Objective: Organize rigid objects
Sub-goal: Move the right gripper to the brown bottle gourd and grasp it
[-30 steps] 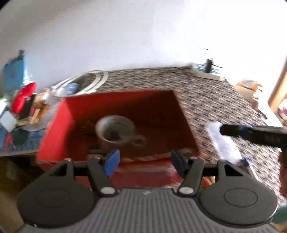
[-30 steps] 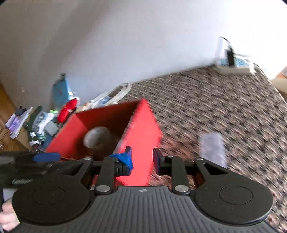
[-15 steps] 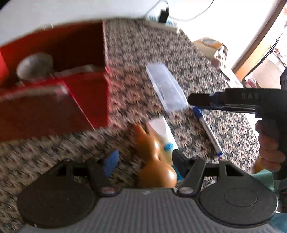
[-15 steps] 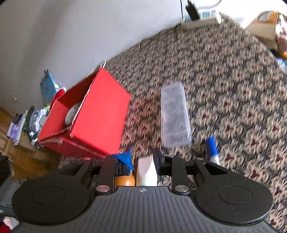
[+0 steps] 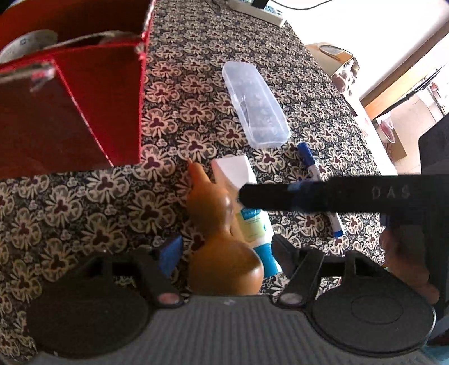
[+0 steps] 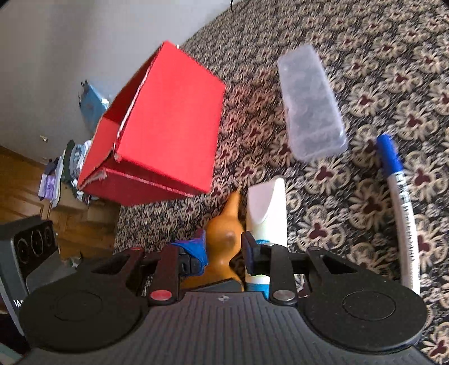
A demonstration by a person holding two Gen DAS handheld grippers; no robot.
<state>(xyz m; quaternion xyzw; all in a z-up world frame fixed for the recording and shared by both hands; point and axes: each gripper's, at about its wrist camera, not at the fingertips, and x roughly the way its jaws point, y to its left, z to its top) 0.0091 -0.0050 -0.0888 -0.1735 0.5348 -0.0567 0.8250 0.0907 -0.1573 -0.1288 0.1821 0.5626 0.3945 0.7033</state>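
An orange-brown gourd (image 5: 221, 244) lies on the patterned cloth, a white and blue tube (image 5: 247, 207) touching its right side. My left gripper (image 5: 224, 252) is open, its jaws either side of the gourd's fat end. My right gripper (image 6: 224, 250) is open over the gourd's (image 6: 224, 238) narrow part, above the tube (image 6: 266, 207). Its finger crosses the left wrist view (image 5: 322, 196). The red box (image 5: 70, 98) stands at the left, also in the right wrist view (image 6: 168, 126).
A clear plastic case (image 5: 255, 104) and a blue-capped pen (image 5: 320, 191) lie right of the tube; both show in the right wrist view, case (image 6: 311, 101) and pen (image 6: 401, 207). A power strip (image 5: 255, 11) lies far back. Clutter sits left of the box (image 6: 70, 162).
Both grippers swung away from the red box and came down over the gourd and tube. The box's inside has left the views.
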